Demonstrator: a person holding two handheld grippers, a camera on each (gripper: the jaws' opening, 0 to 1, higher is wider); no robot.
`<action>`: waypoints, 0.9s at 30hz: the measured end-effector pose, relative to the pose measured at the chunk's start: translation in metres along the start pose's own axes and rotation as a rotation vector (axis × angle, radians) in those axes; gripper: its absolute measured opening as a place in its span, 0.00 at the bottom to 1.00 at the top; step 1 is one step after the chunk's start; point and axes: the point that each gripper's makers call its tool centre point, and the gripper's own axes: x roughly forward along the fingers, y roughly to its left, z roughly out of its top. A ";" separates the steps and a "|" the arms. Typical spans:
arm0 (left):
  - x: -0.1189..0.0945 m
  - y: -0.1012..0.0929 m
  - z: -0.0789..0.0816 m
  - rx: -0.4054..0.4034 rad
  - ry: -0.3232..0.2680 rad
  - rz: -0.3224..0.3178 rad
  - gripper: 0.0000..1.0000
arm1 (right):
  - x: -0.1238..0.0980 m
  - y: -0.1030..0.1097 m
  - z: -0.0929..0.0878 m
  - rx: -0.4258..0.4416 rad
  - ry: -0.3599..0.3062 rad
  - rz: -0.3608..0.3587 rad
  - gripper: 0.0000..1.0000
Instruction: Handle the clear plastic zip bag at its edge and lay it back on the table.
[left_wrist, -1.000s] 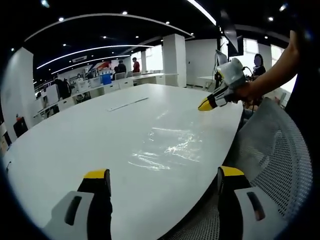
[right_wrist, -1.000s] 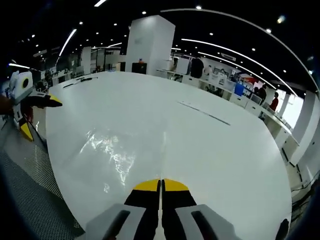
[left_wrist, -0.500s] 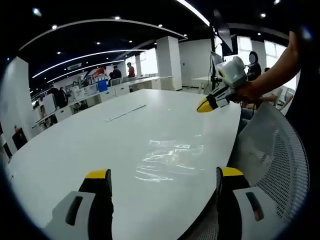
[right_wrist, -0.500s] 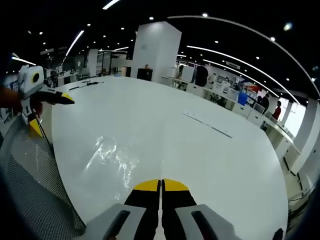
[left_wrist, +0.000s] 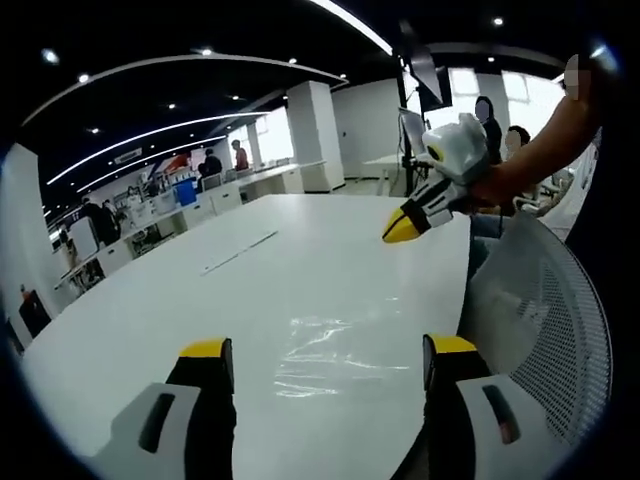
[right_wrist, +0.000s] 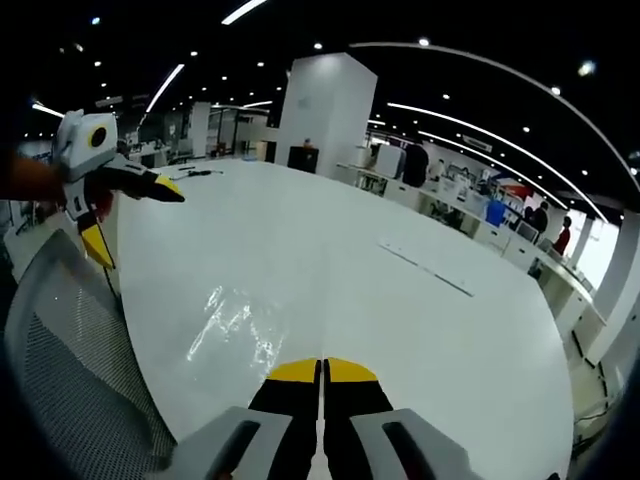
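Clear plastic zip bag (left_wrist: 340, 345) lies flat on the white desk (left_wrist: 200, 310), close to the desk's near curved edge, beside a grey mesh chair back (left_wrist: 545, 320). In the right gripper view we see the same bag (right_wrist: 235, 325) as a glinting, wrinkled sheet near that edge, chair mesh (right_wrist: 80, 380) just off it.

Left gripper (left_wrist: 325, 360): jaws spread wide, yellow tips apart, nothing between them; the bag sits on the desk ahead, between the two tips as seen. In the right gripper view we spot this gripper (right_wrist: 125, 210) held off the desk edge, jaws parted.

Right gripper (right_wrist: 322, 372): jaws pressed together, yellow tips touching, gripping nothing we can make out. In the left gripper view it (left_wrist: 405, 225) hangs above the desk, clear of the bag, held by a hand (left_wrist: 500, 185).

A long thin strip (left_wrist: 238, 252) lies farther in on the desk.
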 end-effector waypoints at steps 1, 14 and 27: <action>0.001 0.001 0.001 0.003 0.000 -0.002 0.75 | -0.001 0.002 0.002 -0.006 -0.004 0.004 0.00; 0.019 -0.003 0.031 0.101 -0.003 -0.082 0.64 | -0.008 0.016 0.017 -0.066 -0.025 0.031 0.00; 0.042 -0.012 0.045 0.200 0.011 -0.165 0.60 | -0.013 0.032 0.024 -0.150 -0.027 0.060 0.00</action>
